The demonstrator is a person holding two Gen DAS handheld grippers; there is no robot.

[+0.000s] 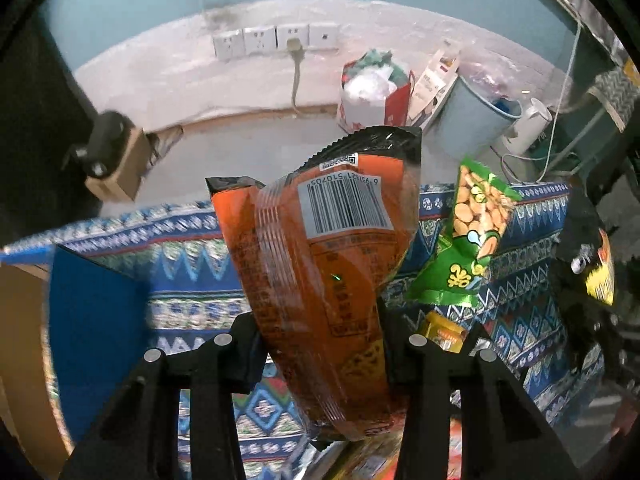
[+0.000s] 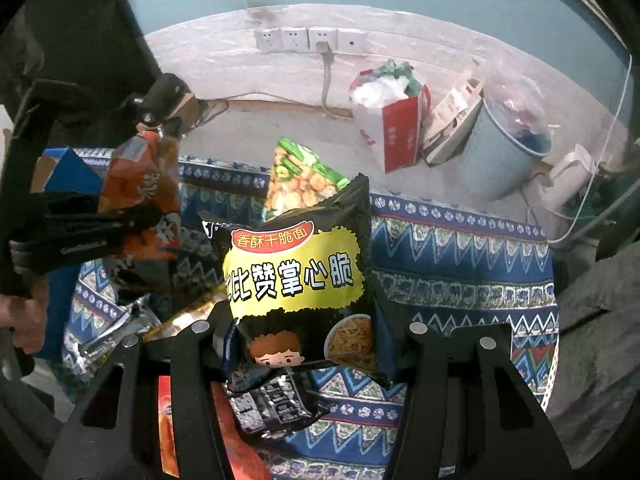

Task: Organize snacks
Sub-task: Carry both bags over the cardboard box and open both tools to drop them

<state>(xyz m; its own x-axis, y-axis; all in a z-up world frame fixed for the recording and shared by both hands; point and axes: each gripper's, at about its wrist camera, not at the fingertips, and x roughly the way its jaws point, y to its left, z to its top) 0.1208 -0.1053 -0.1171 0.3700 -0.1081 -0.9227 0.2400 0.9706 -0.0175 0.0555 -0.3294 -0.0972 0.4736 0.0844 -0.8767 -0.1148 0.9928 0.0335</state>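
Observation:
My left gripper [image 1: 320,344] is shut on an orange snack bag [image 1: 320,248] with a barcode, held upright above the patterned blue cloth [image 1: 192,276]. My right gripper [image 2: 308,340] is shut on a black and yellow noodle snack bag [image 2: 300,276], also lifted above the cloth [image 2: 460,264]. A green peanut bag [image 1: 472,232] stands behind on the cloth; it also shows in the right wrist view [image 2: 300,184]. The left gripper with its orange bag [image 2: 148,196] shows at the left of the right wrist view. More snack packets [image 2: 276,404] lie under the right gripper.
A blue box flap [image 1: 96,320] stands at the left over a cardboard box. On the floor beyond the cloth are a red and white bag [image 2: 396,128], a blue bin [image 2: 504,152], a white kettle [image 1: 528,124] and a wall socket strip [image 1: 276,40].

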